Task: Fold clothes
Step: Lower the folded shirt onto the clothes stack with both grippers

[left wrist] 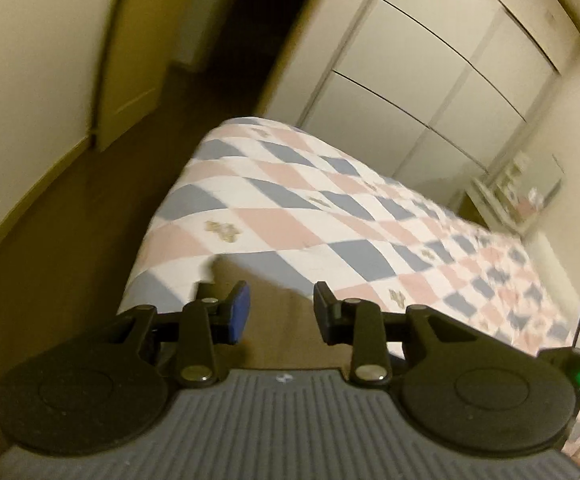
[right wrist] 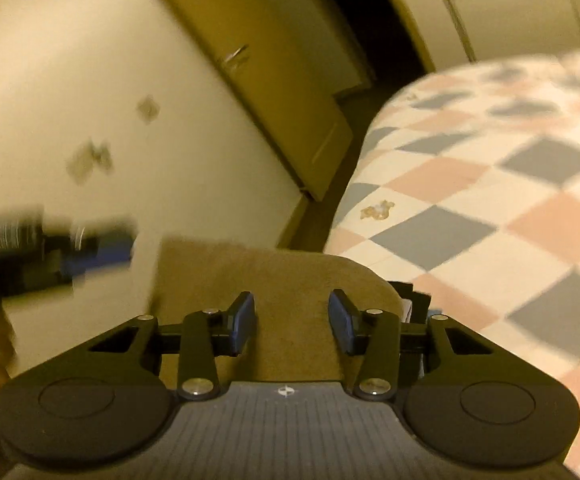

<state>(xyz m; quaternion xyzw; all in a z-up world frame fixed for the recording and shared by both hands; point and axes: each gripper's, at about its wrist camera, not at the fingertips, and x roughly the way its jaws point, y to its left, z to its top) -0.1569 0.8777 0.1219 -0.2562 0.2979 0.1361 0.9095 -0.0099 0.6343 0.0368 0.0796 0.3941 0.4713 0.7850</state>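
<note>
Bed (left wrist: 329,208), checkered quilt, runs far-right. Tan cloth (right wrist: 274,280) on near-left corner, flat, square-edged, directly under both my tongs. Right tongs (right wrist: 291,322) spread, empty; left tongs (left wrist: 280,314) spread, empty, equally near.

Tan garment (right wrist: 266,280) at bed's edge

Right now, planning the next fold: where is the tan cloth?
The tan cloth lies near the bed's corner, directly ahead of both open grippers; in the right wrist view the left gripper hovers at its left edge.
</note>
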